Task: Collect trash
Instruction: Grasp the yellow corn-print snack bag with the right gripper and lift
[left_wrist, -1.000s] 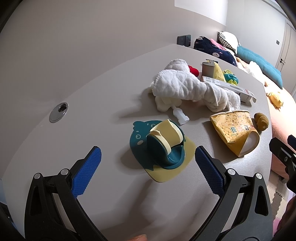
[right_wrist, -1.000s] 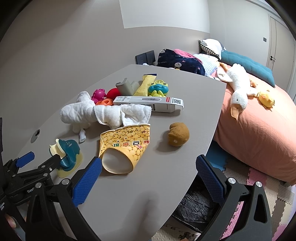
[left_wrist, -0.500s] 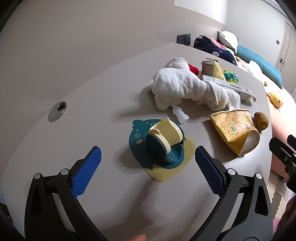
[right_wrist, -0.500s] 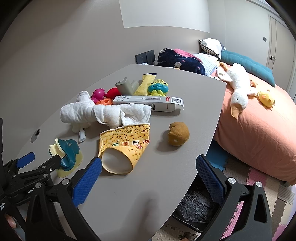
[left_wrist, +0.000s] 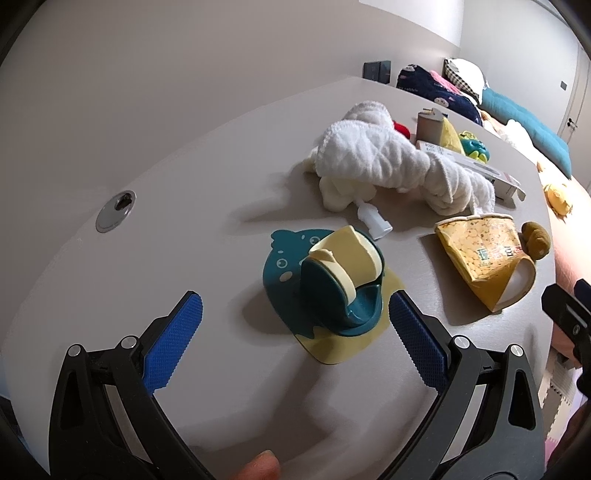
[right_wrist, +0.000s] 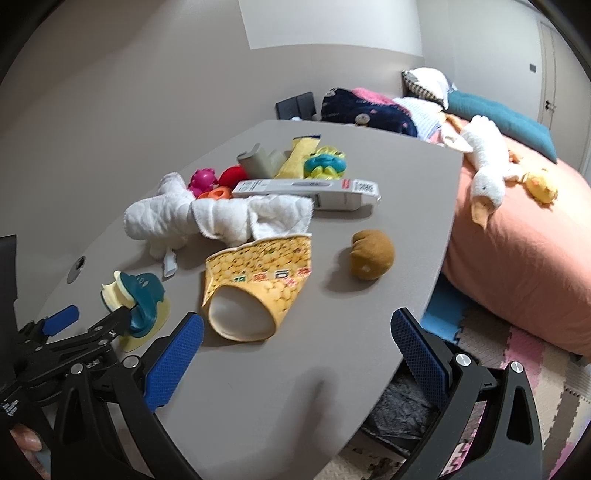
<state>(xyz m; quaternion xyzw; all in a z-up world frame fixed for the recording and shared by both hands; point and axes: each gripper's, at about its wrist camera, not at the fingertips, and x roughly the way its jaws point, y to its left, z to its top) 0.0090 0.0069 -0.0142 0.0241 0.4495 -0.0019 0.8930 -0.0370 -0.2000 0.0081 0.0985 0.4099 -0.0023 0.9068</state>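
- Left gripper (left_wrist: 295, 328): blue-padded fingers spread wide, nothing between them; hovered low over grey tabletop (left_wrist: 184, 192), aimed at teal-and-cream plastic dinosaur-shaped holder on yellow base (left_wrist: 328, 291), which sat just ahead at 12 o'clock.
- Right gripper (right_wrist: 295, 354): also wide apart, empty; poised at table's near edge, prob. lined up on trash.
- Crushed yellow paper cup w/ corn print (right_wrist: 258, 284): lay on its side, open mouth toward right gripper, at 11 o'clock from it. Likely main trash item; squashed shape would give flat sides for a pinch.
- White quilted cloth, bunched (right_wrist: 218, 218): just beyond cup at 12 o'clock, touching cup's rim end.
- Long white-grey cardboard box (right_wrist: 306, 188): behind cloth, partly under it; poss. trash too.
- Small white plastic nozzle piece (left_wrist: 373, 218): beside cloth's near edge.
- Brown round plush toy (right_wrist: 371, 254): at 1 o'clock from right gripper, apart from cup.
- Black bag-lined bin (right_wrist: 402, 410): on floor below table edge, at 3 o'clock under right gripper; prob. placed there so trash drops straight in.
- Task est.: nothing gripped yet.
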